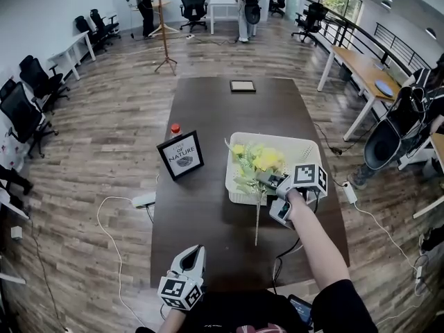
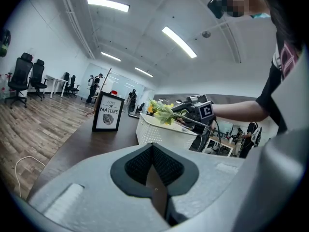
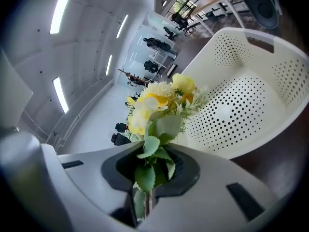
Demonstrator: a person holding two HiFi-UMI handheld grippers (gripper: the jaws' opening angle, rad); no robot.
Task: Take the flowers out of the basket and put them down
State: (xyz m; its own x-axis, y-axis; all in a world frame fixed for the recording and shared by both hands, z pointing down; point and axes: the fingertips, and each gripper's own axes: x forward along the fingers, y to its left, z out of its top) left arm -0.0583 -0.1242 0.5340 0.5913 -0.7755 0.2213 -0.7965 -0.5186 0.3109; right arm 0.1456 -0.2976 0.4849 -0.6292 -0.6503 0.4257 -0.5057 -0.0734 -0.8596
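While the right gripper (image 1: 272,181) gripped the flowers (image 1: 255,161) by the stem, jaws narrow on it, the yellow blooms stuck out just ahead of the jaws, above the near left part of the white basket (image 1: 305,144); leaves bunched in the jaw gap in the right gripper view; the bare stem end trailed past the basket's near rim toward the table's (image 1: 208,103) near edge; basket sat by the table's right edge; left gripper (image 1: 196,250) hung at the table's near edge, jaws together on nothing, well apart from the flowers; a framed sign (image 1: 181,155) stood just left of the basket.
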